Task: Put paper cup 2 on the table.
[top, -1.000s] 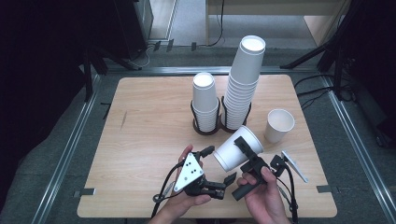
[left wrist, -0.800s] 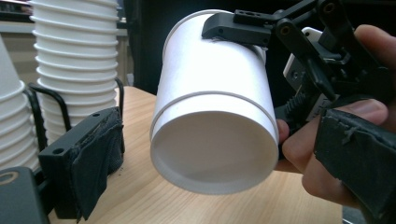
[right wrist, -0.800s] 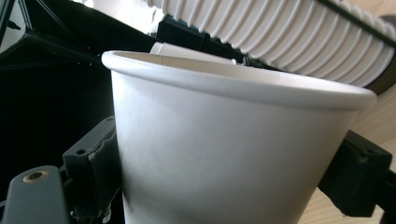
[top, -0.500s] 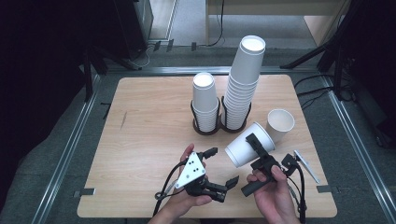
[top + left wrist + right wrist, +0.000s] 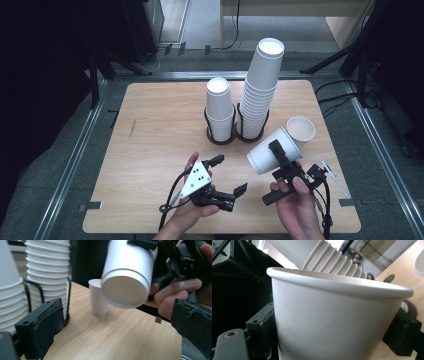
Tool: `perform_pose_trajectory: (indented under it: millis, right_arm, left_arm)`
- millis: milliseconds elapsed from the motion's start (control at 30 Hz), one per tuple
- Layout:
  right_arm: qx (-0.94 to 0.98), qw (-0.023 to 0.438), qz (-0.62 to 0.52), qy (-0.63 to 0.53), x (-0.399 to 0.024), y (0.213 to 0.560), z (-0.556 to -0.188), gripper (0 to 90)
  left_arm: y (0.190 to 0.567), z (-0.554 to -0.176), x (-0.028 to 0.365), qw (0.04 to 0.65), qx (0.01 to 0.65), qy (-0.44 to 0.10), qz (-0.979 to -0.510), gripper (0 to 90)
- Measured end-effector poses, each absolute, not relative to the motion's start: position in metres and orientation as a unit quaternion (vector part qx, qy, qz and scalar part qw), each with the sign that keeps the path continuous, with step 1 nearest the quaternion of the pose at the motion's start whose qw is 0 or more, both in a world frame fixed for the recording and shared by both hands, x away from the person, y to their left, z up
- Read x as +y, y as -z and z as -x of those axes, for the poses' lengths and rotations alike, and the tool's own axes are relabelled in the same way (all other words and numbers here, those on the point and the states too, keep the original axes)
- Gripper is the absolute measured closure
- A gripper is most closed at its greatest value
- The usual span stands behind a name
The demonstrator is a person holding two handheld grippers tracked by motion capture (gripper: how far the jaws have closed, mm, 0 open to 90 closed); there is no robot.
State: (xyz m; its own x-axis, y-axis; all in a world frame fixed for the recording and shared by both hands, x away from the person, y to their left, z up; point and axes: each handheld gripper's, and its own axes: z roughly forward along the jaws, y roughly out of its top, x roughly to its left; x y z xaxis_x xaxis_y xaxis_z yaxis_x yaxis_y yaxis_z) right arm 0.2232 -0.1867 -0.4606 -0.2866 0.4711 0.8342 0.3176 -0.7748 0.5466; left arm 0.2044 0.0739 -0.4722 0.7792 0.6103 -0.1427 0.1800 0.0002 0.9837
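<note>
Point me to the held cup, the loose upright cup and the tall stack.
held cup (image 5: 267, 152), high view, side wall.
loose upright cup (image 5: 301, 131), high view, inside of the mouth.
tall stack (image 5: 260, 100), high view, mid-height of the stack.

We read this as a lab or test rig. Bare wooden counter (image 5: 150, 125) inside a metal rail frame (image 5: 75, 160) on grey floor; dark stands (image 5: 350, 55) and loose cables (image 5: 340, 87) around it. Paper cup stacks (image 5: 260, 95) in a wire holder (image 5: 235, 132).

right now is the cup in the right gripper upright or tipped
Tipped: the cup lies on its side in the right gripper, base toward the left gripper.
</note>
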Motion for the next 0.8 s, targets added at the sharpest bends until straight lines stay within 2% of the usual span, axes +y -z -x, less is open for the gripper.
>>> perform_pose_trajectory:
  millis: [333, 800]
  right_arm:
    - [0.344, 0.119, -0.588, -0.723, -0.191, 0.458, -0.225, 13.4]
    - [0.389, 0.186, -0.564, -0.704, -0.19, 0.458, -0.228, 13.3]
  left_arm:
    - [0.471, -0.213, 0.1, 0.641, 0.32, -0.192, -0.671, 0.0]
    - [0.485, -0.222, 0.137, 0.614, 0.378, -0.22, -0.657, 0.0]
